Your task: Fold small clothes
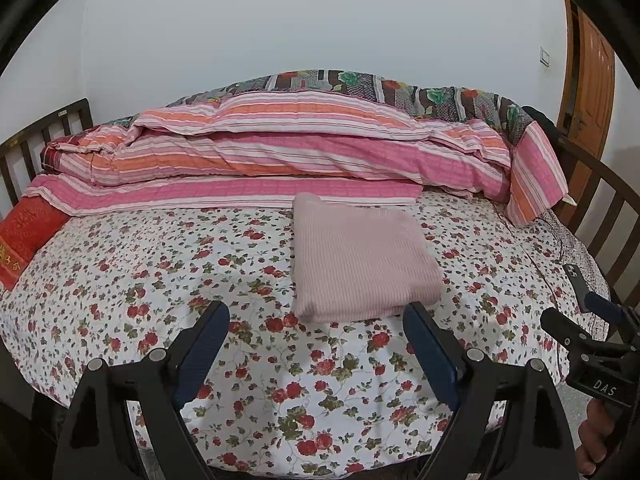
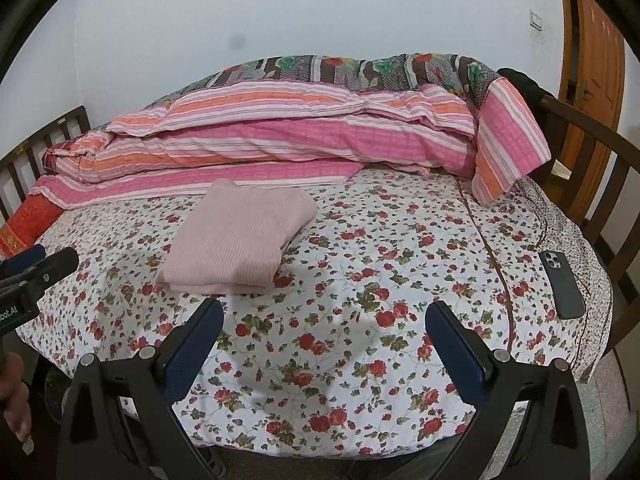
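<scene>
A pale pink ribbed garment lies folded into a neat rectangle on the floral bedsheet; it also shows in the right wrist view. My left gripper is open and empty, held just in front of the garment's near edge. My right gripper is open and empty over bare sheet, to the right of the garment. Each gripper shows at the edge of the other's view: the right one and the left one.
A rolled pink and orange striped quilt lies along the back of the bed. A red cushion sits at the left. A dark phone lies at the bed's right edge. Wooden rails and a door stand at the right.
</scene>
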`<act>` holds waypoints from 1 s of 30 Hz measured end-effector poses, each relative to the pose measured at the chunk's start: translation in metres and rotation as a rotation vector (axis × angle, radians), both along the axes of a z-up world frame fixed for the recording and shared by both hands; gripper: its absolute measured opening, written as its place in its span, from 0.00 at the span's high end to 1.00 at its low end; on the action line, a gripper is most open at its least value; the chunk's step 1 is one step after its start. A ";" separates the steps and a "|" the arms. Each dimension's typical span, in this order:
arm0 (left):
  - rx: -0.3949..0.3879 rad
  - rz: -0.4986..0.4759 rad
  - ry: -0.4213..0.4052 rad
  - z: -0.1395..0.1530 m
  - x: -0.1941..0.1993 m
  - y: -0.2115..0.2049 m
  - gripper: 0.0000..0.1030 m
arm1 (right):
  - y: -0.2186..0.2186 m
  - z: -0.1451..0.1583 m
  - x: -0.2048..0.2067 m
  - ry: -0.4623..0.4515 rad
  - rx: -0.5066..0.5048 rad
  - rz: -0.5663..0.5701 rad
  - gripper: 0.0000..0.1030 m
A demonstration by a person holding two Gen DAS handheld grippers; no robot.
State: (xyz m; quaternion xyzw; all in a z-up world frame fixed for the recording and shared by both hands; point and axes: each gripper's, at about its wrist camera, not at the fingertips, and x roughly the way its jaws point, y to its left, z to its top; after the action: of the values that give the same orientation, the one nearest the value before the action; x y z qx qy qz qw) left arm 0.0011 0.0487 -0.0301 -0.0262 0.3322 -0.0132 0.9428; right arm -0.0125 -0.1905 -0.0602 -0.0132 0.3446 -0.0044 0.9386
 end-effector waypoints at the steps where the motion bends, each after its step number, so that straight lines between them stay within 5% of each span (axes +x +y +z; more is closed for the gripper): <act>1: -0.001 0.000 0.000 0.000 0.000 0.000 0.14 | 0.000 0.000 0.000 0.000 0.001 0.001 0.04; 30: -0.003 0.003 0.005 -0.005 0.000 0.002 0.14 | 0.005 -0.005 0.004 0.007 0.014 0.010 0.03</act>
State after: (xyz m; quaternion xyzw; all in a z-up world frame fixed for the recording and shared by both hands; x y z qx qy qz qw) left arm 0.0011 0.0511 -0.0350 -0.0283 0.3344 -0.0125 0.9419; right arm -0.0088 -0.1858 -0.0648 -0.0081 0.3479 0.0027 0.9375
